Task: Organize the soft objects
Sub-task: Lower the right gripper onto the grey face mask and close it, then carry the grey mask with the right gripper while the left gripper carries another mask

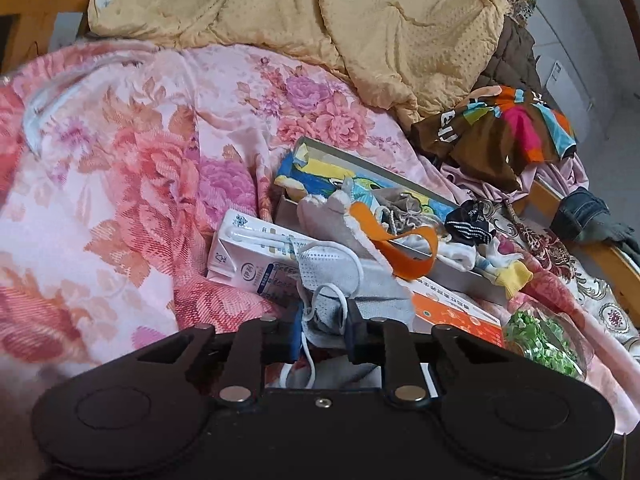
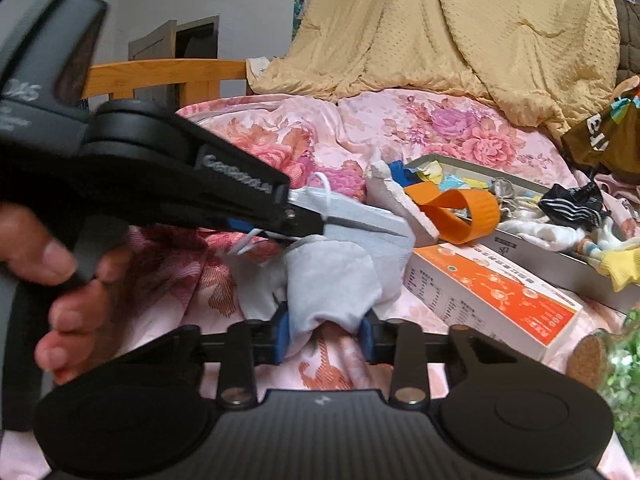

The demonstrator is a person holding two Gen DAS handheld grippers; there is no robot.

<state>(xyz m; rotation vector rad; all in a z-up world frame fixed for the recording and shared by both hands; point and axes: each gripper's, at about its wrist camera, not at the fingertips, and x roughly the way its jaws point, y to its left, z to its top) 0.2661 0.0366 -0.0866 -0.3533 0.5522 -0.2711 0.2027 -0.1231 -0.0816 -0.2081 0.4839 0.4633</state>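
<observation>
Left wrist view: left gripper [image 1: 323, 330] has its blue pads [image 1: 297, 330] pinched on a grey face mask [image 1: 328, 276], white ear loops [image 1: 348, 254] dangling around and below the fingertips. Just ahead of the fingers a white milk carton [image 1: 248, 252] lies on the pink floral bedspread [image 1: 120, 168]. Ahead and right of the tips: open shallow box [image 1: 304, 146] holding an orange strap [image 1: 412, 252], a black striped sock [image 1: 468, 224], and white socks with a yellow cuff [image 1: 516, 276]. Orange-and-white box [image 1: 456, 312] just right of the fingers.

Right wrist view: right gripper [image 2: 326, 334] clamps a grey-white soft cloth [image 2: 332, 280] between its blue pads [image 2: 283, 332], fabric bulging above the fingertips. The left gripper [image 2: 316, 216] comes in from the left, above the right fingers, holding the same mask's flat edge [image 2: 360, 220]. A hand [image 2: 60, 280] grips its handle at far left. Yellow quilt [image 2: 460, 32] far beyond the tips.
</observation>
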